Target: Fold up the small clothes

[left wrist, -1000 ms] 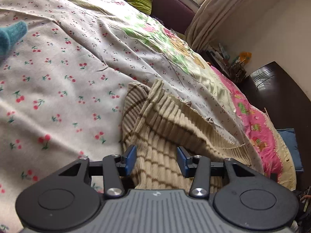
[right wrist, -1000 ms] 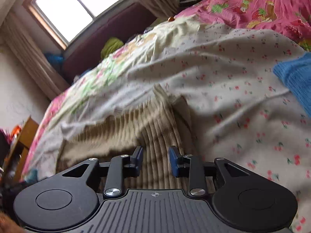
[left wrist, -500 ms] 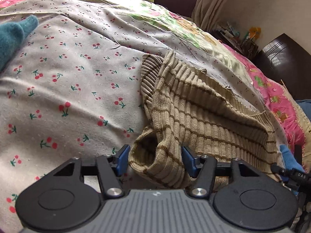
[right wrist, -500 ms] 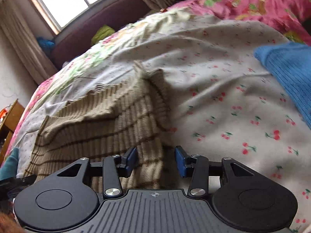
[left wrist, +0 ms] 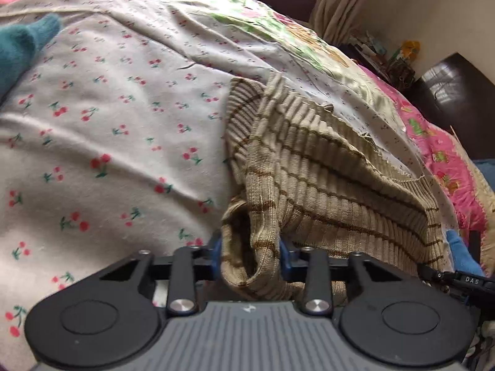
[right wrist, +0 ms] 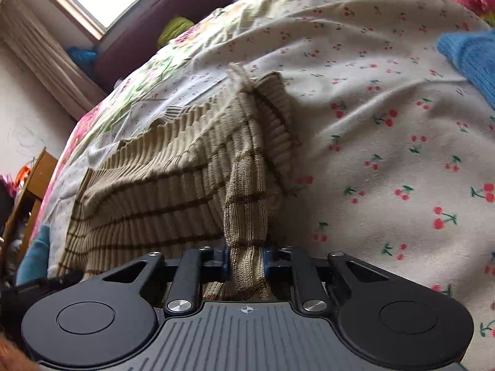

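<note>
On the bed, across a cherry-print sheet point(left wrist: 102, 142), lies the beige striped ribbed sweater point(left wrist: 334, 185), partly folded. The only legible writing is "DAS" on a small black part point(left wrist: 471, 280) at the right edge of my left wrist view.

My left gripper point(left wrist: 250, 258) points down at the near edge of the sweater. Its jaws are closing, with a bunched fold of the knit between the blue pads, which press on both sides of it.

My right gripper point(right wrist: 246, 261) also points down at the sweater point(right wrist: 173, 179). Its jaws are closing narrow on a thin pleat of the fabric, which rises taut from the pads.

A teal knit point(left wrist: 18, 46) lies at the far left of the sheet. A blue knit point(right wrist: 470, 58) lies at the right, well apart from the sweater.
</note>
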